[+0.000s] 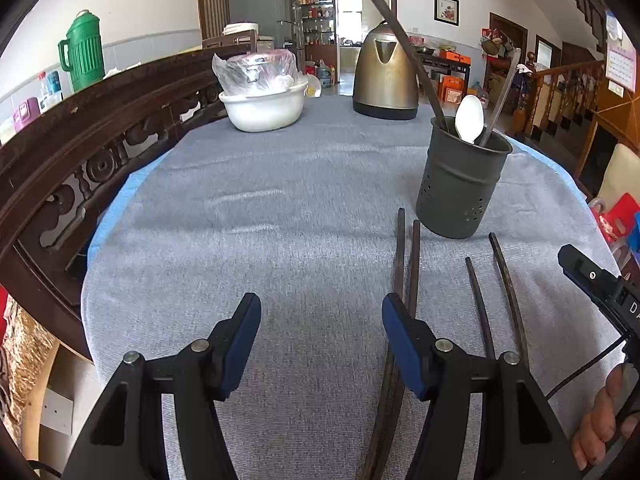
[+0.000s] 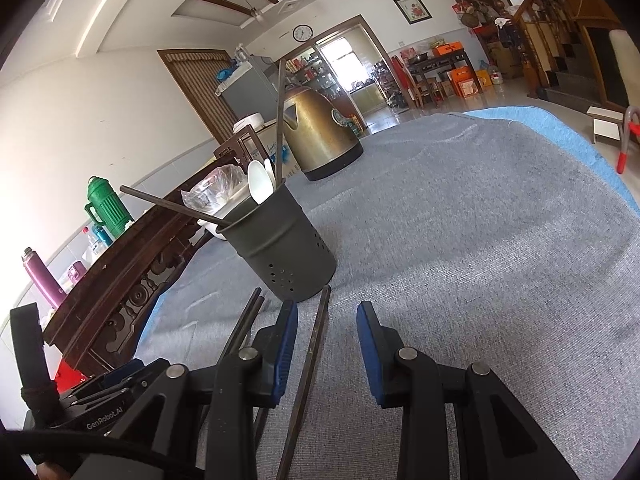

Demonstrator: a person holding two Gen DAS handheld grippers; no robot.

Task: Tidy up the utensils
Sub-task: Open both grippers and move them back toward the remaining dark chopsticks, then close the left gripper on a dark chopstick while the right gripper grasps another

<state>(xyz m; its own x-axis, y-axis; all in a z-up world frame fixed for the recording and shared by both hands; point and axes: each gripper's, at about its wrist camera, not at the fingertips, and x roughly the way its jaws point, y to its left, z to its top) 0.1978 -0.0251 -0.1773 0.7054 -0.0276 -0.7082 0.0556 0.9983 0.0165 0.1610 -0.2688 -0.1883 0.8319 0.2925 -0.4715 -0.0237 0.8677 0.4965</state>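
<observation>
My left hand-held gripper hangs low over the desk, its blue-padded fingers spread wide with only grey cloth between them. A pair of dark chopsticks lies side by side on the cloth, passing just beside and under the right finger pad. Two more chopsticks lie apart from each other further right.

My right hand-held gripper is also spread, empty, with a single dark chopstick lying on the cloth between its fingers; I cannot tell whether the pads touch it. The paired chopsticks run past the outside of its left finger.

The dark perforated utensil holder stands upright on the desk just beyond the tips of the chopsticks. In it I see a white plastic spoon, a metal-handled utensil and one long dark chopstick leaning out. Behind stand a brass-coloured electric kettle and a white bowl holding a plastic-wrapped container.
</observation>
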